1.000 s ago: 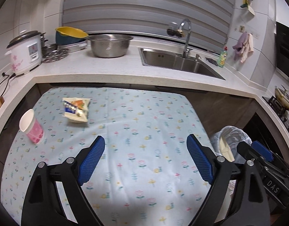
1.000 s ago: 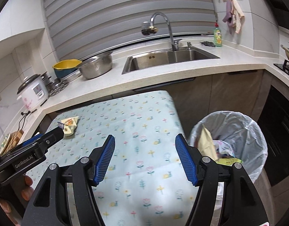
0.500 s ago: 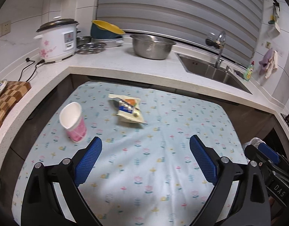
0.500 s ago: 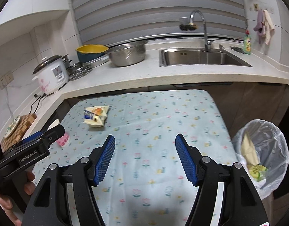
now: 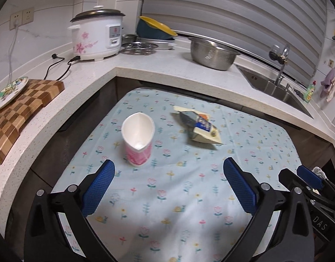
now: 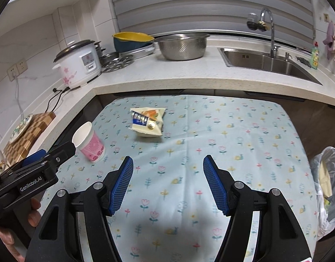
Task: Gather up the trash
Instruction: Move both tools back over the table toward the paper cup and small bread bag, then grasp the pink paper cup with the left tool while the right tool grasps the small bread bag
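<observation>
A squashed pink-and-white paper cup (image 5: 138, 139) stands on the flowered tablecloth (image 5: 178, 196), just ahead of my open, empty left gripper (image 5: 167, 174). A crumpled yellow-and-blue snack wrapper (image 5: 200, 128) lies behind it to the right. In the right wrist view the cup (image 6: 89, 142) is at the left and the wrapper (image 6: 146, 122) is straight ahead, far from my open, empty right gripper (image 6: 167, 170). The bin with a white liner (image 6: 328, 187) is at the table's right edge and holds some trash.
A worktop wraps around the table with a rice cooker (image 5: 96, 36), a steel bowl (image 5: 212, 53), a sink (image 6: 265, 63) and a checkered cutting board (image 5: 18, 109) with a plate. The left gripper's body (image 6: 32, 174) shows at the right view's left edge.
Both grippers have swung left, away from the bin. The cup and wrapper now sit closer and more central before the left gripper. Both stay open.
</observation>
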Available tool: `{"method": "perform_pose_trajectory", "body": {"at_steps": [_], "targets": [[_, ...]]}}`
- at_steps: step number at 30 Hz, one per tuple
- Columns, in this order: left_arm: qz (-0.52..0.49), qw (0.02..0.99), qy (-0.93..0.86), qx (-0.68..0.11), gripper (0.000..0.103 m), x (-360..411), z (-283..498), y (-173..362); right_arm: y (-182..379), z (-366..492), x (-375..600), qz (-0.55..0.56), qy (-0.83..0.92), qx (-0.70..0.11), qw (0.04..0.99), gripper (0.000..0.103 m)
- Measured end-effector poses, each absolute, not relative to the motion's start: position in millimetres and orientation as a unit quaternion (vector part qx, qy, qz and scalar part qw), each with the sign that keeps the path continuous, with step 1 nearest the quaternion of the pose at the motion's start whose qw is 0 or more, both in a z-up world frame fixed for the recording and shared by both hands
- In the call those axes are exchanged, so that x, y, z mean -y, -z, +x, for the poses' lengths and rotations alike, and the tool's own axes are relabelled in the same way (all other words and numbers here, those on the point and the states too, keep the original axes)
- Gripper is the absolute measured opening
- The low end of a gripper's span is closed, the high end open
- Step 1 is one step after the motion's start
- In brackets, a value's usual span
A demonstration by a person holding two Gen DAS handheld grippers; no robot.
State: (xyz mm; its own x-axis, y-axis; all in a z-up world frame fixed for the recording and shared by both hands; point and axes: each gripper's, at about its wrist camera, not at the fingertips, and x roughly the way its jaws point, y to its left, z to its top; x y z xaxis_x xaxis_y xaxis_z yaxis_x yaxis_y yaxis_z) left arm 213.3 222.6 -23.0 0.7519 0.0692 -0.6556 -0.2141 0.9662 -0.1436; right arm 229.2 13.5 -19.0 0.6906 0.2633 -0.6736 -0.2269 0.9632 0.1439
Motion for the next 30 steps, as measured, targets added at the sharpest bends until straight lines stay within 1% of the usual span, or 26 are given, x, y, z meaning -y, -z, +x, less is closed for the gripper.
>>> {"method": "perform_pose_trajectory", "body": {"at_steps": [8, 11, 14, 18, 23, 30], "targets": [[-0.119, 0.918, -0.107, -0.363, 0.095, -268.0, 224.8, 48.1, 39.5, 261.8, -49.6, 0.035, -0.144, -0.391, 0.908, 0.065], [-0.125, 0.914, -0.115, -0.368, 0.095, -282.5, 232.1, 56.1, 45.8, 275.2, -63.2, 0.033, -0.144, -0.391, 0.909, 0.073], [-0.129, 0.911, -0.118, -0.372, 0.095, -293.5, 241.2, 64.5, 51.2, 289.5, -76.7, 0.023, -0.144, -0.390, 0.909, 0.076], [-0.129, 0.909, -0.114, -0.379, 0.096, -301.3, 251.5, 76.2, 57.2, 310.5, -89.4, 0.013, -0.143, -0.388, 0.910, 0.084], [-0.121, 0.909, -0.100, -0.385, 0.096, -299.9, 264.5, 87.9, 68.4, 338.5, -98.7, 0.008, -0.132, -0.394, 0.910, 0.084], [-0.114, 0.909, -0.087, -0.392, 0.096, -293.5, 283.7, 100.8, 92.3, 372.5, -104.8, 0.032, -0.126, -0.423, 0.897, 0.084]]}}
